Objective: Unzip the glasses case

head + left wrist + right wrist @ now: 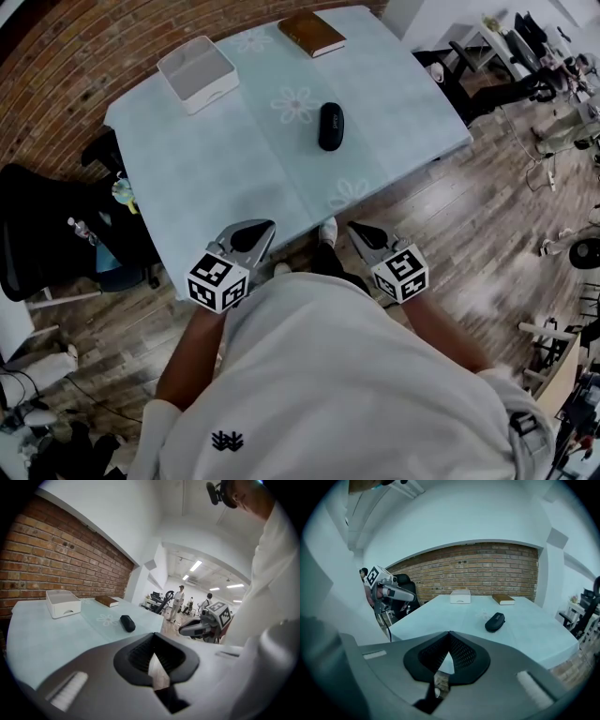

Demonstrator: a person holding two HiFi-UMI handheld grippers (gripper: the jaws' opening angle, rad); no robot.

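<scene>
The black zipped glasses case point(330, 126) lies flat on the pale blue table point(206, 187), right of its middle. It also shows in the left gripper view as the case point(127, 623) and in the right gripper view as the case point(494, 621). My left gripper point(255, 231) and right gripper point(362, 231) hang close to my body at the table's near edge, well short of the case. Both have their jaws closed tip to tip with nothing between them, as seen at the left gripper point(153, 639) and the right gripper point(449, 635).
A white open box point(197, 73) stands at the table's far left and a brown book point(311, 33) lies at the far edge. A black chair point(56, 234) is left of the table. Desks, cables and people fill the room to the right.
</scene>
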